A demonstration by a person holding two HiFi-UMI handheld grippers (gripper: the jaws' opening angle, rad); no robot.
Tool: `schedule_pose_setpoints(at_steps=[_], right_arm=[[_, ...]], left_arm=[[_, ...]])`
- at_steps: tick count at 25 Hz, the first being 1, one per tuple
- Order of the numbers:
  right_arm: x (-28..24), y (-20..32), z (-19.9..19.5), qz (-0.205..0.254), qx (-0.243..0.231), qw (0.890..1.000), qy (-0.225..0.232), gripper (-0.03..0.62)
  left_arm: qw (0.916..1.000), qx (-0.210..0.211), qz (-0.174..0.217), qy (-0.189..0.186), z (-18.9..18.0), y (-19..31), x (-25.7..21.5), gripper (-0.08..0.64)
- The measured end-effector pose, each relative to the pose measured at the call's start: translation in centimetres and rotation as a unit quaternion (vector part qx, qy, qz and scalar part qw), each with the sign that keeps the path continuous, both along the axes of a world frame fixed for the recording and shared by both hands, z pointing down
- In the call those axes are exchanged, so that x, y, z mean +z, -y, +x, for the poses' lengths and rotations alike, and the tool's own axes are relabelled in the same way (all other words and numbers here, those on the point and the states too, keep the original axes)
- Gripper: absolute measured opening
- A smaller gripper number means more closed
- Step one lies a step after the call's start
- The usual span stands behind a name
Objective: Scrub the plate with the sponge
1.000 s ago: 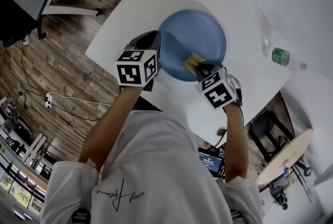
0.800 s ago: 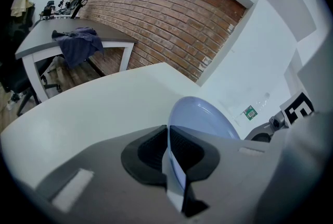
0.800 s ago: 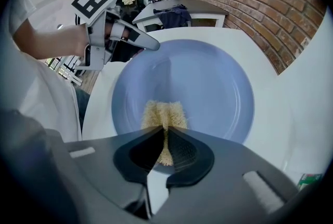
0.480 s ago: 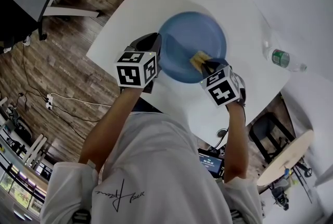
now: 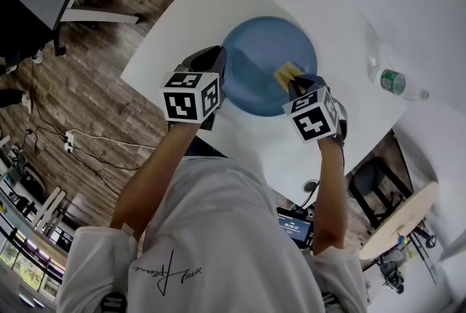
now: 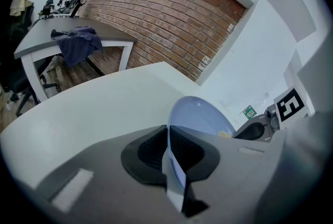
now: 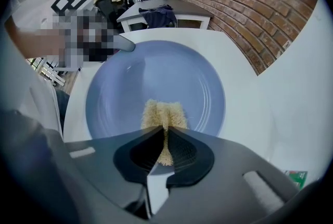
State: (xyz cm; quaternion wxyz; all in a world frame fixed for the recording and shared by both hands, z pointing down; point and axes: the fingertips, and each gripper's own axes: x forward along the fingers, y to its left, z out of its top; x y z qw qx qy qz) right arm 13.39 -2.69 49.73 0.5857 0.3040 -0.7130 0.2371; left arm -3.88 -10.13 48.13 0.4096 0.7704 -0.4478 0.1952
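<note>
Head view | bottle [image 5: 397, 82] near plate [image 5: 255, 57] (apart) | right tongs [image 5: 295, 83] seemingly overlap sponge [image 5: 285, 73]

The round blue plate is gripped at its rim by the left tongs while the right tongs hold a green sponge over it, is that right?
Not quite. The fibrous sponge is pale yellow, not green; the right gripper view shows it. The rest stands: the left tongs grip the round blue plate at its rim, and the right tongs hold the sponge over it.
</note>
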Motion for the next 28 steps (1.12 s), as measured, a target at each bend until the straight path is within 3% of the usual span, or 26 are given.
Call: schedule_pose_setpoints(at_steps=[28], right_arm=[[0.0, 5.4, 1.2, 0.084, 0.04, 0.995, -0.03, 0.032]], left_arm=[[1.0, 0.009, 0.001, 0.002, 0.2, 0.2, 0.0, 0.034]])
